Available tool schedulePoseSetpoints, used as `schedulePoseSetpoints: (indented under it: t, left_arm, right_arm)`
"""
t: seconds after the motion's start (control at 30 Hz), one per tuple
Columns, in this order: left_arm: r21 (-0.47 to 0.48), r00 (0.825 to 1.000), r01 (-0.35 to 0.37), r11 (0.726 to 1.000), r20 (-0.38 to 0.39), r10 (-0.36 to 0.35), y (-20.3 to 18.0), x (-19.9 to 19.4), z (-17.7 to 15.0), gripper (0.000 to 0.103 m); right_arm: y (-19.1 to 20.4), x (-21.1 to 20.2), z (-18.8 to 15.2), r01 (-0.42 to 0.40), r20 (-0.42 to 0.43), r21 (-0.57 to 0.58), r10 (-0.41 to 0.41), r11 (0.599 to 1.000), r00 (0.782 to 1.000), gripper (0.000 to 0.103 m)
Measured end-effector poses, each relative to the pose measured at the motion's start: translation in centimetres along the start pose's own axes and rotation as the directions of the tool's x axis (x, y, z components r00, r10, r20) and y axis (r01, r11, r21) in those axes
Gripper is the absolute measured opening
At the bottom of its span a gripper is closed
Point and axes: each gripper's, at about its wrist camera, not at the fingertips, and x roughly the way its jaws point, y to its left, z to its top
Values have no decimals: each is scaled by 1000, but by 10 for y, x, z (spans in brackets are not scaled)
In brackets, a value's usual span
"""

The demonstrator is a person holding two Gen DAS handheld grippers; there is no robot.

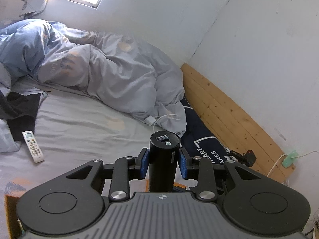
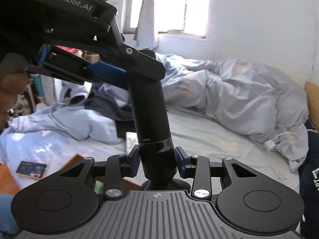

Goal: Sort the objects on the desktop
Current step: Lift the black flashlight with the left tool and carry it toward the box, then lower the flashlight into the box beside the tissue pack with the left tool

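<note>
Gripping a tall matte-black cylindrical device [image 1: 162, 163] near its upper end, the left hand-held gripper [image 1: 163, 162] has its blue pads pressed on both sides of the body; the flat top cap with small printed lettering faces the left wrist camera. From the right wrist view the same cylinder [image 2: 150, 115] stands nearly upright, leaning slightly left, with a shiny metal ring low on its body and a wider dark foot below. The left hand-held gripper [image 2: 139, 73] comes in from the upper left and clamps the top of it. The right hand-held gripper [image 2: 157, 160] sits around the glossy lower section under the ring, narrowed to it, with both blue pads at its sides; whether they actually press on it I cannot tell. Behind lies a bed [image 1: 79, 123] with a rumpled pale-blue duvet [image 1: 111, 79], a white remote control [image 1: 32, 146] on the sheet, and a pale wooden board [image 1: 229, 117] along the wall. A small dark card [image 2: 31, 169] lies at lower left in the right wrist view
</note>
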Motion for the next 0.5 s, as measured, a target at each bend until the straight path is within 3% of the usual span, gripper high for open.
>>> schedulePoseSetpoints:
  t: [0.27, 0.5]
  left_arm:
    - [-33, 1000, 9, 999, 4, -9, 13, -43, -21, 33]
    - [-65, 999, -16, 998, -32, 14, 30, -49, -48, 33]
  right_arm:
    - [45, -25, -7, -109, -27, -2, 109, 994, 994, 38]
    - [72, -22, -36, -149, -82, 13, 150, 989, 985, 38]
